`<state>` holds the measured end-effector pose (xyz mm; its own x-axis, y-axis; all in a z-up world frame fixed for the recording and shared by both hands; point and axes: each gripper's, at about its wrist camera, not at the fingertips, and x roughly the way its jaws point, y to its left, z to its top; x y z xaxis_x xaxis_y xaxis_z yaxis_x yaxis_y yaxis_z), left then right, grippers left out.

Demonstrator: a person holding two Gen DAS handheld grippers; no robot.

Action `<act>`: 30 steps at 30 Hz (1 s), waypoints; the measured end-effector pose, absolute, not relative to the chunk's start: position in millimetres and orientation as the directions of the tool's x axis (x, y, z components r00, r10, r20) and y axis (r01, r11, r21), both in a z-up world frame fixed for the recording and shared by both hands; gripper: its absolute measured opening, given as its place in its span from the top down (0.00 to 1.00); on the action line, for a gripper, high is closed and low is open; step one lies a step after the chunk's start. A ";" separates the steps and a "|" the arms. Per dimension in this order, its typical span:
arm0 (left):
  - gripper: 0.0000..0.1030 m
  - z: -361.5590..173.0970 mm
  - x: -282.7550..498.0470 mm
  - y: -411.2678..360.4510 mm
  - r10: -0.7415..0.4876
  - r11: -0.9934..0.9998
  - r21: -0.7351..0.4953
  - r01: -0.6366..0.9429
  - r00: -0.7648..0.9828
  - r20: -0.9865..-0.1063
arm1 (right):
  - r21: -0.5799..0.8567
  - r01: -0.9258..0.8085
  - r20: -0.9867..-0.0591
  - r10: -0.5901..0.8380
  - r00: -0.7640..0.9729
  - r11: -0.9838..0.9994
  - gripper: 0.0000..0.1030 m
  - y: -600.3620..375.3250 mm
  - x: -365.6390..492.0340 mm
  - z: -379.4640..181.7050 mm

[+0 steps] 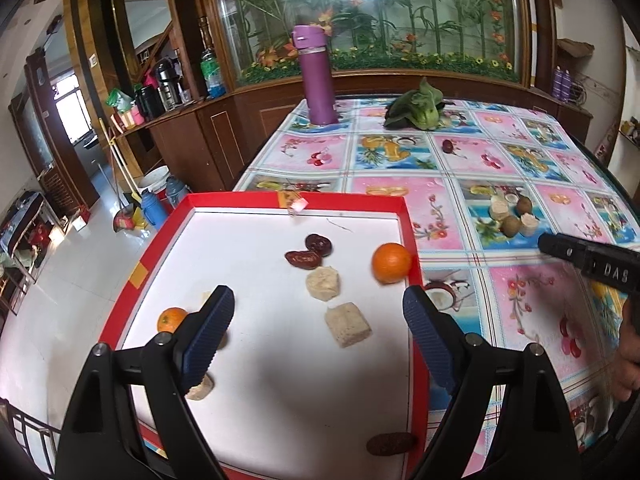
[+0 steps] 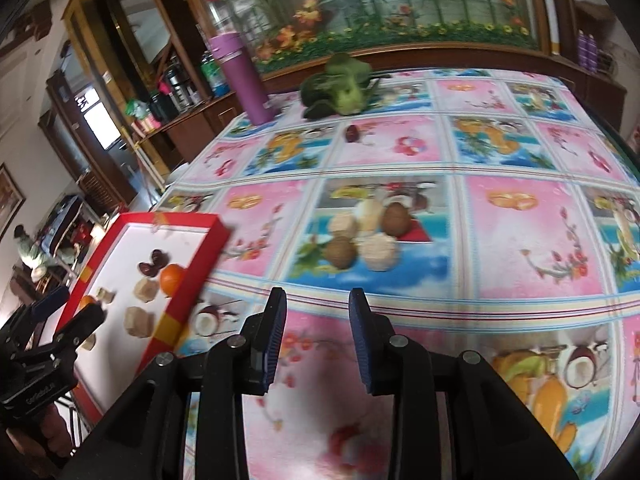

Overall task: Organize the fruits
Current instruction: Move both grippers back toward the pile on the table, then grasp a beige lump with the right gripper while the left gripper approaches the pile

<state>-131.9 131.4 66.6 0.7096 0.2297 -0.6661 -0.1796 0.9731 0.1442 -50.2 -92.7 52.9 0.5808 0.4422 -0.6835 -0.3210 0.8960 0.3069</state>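
Blue-padded black left gripper (image 1: 316, 312) poised wide open and empty above red-rimmed white tray (image 1: 412, 236) holding round orange tangerine (image 1: 391, 263). Right view: blue-padded black right gripper (image 2: 317, 300) hovering empty, parted, near brown round kiwis (image 2: 339, 251) on floral plastic tablecloth (image 2: 520, 248).

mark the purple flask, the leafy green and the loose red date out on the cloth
purple flask (image 1: 318, 88), left wrist view, mid body.
leafy green (image 1: 416, 109), left wrist view, centre of leaves.
loose red date (image 2: 352, 133), right wrist view, its middle.
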 end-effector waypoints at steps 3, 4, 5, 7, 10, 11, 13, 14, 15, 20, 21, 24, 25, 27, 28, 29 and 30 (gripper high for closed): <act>0.16 59.9 -131.5 129.6 0.242 0.970 0.158 -0.184 0.693 -0.679 | 0.302 -0.301 -0.682 0.426 0.595 0.904 0.69 -103.6 -47.1 50.6; 0.16 59.6 -130.2 130.5 0.238 0.971 0.149 -0.188 0.688 -0.685 | 0.297 -0.297 -0.682 0.419 0.599 0.908 0.69 -104.9 -46.3 49.7; 0.16 60.7 -130.0 130.6 0.236 0.971 0.142 -0.191 0.688 -0.686 | 0.293 -0.294 -0.683 0.414 0.602 0.910 0.69 -106.4 -44.8 49.0; 0.16 65.5 -129.0 128.9 0.231 0.972 0.136 -0.190 0.696 -0.680 | 0.297 -0.290 -0.684 0.414 0.600 0.910 0.69 -108.3 -41.2 46.7; 0.16 72.5 -127.3 119.4 0.223 0.975 0.146 -0.169 0.713 -0.665 | 0.272 -0.285 -0.698 0.392 0.599 0.919 0.69 -107.9 -36.5 42.7; 0.16 73.7 -126.1 116.0 0.220 0.975 0.151 -0.161 0.717 -0.661 | 0.267 -0.283 -0.703 0.387 0.596 0.921 0.69 -107.7 -34.1 41.2; 0.16 75.9 -121.5 107.0 0.205 0.978 0.155 -0.136 0.723 -0.660 | 0.277 -0.283 -0.710 0.394 0.584 0.918 0.69 -108.5 -27.5 38.2; 0.16 76.3 -118.0 101.3 0.190 0.981 0.151 -0.119 0.723 -0.664 | 0.277 -0.284 -0.714 0.395 0.579 0.918 0.69 -108.3 -23.9 37.6; 0.16 76.3 -116.1 97.8 0.179 0.983 0.147 -0.109 0.723 -0.667 | 0.270 -0.284 -0.716 0.389 0.579 0.920 0.69 -107.2 -20.9 37.1; 0.16 72.4 -100.4 75.1 0.133 0.988 0.147 -0.042 0.712 -0.689 | 0.244 -0.285 -0.734 0.368 0.571 0.927 0.69 -101.7 -4.3 31.7; 0.16 71.0 -97.6 72.1 0.129 0.988 0.148 -0.035 0.708 -0.694 | 0.247 -0.286 -0.738 0.371 0.564 0.926 0.69 -100.9 -0.9 29.8; 0.16 67.0 -88.5 64.1 0.117 0.989 0.145 -0.018 0.693 -0.712 | 0.236 -0.299 -0.737 0.370 0.565 0.925 0.69 -96.3 5.8 27.3; 0.16 65.6 -86.0 62.1 0.114 0.989 0.145 -0.014 0.687 -0.717 | 0.232 -0.305 -0.735 0.372 0.566 0.924 0.69 -95.2 7.0 27.3; 0.16 62.6 -80.3 58.7 0.108 0.990 0.142 -0.006 0.677 -0.728 | 0.222 -0.322 -0.732 0.376 0.569 0.920 0.69 -92.7 9.2 26.8; 0.16 61.5 -77.4 57.0 0.107 0.990 0.141 -0.004 0.672 -0.732 | 0.214 -0.331 -0.731 0.376 0.570 0.919 0.69 -91.7 9.8 26.8; 0.16 60.5 -75.7 55.8 0.105 0.990 0.140 -0.002 0.669 -0.735 | 0.209 -0.337 -0.731 0.376 0.569 0.918 0.69 -91.0 10.5 26.7; 0.16 59.5 -73.0 53.4 0.102 0.990 0.139 0.002 0.665 -0.740 | 0.208 -0.346 -0.731 0.380 0.567 0.915 0.69 -90.8 11.5 26.7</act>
<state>-73.0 53.4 59.5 0.6647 0.1022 -0.7401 0.0022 0.9903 0.1387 11.5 -90.8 26.7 0.5666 0.3799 -0.7312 -0.3457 0.9151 0.2076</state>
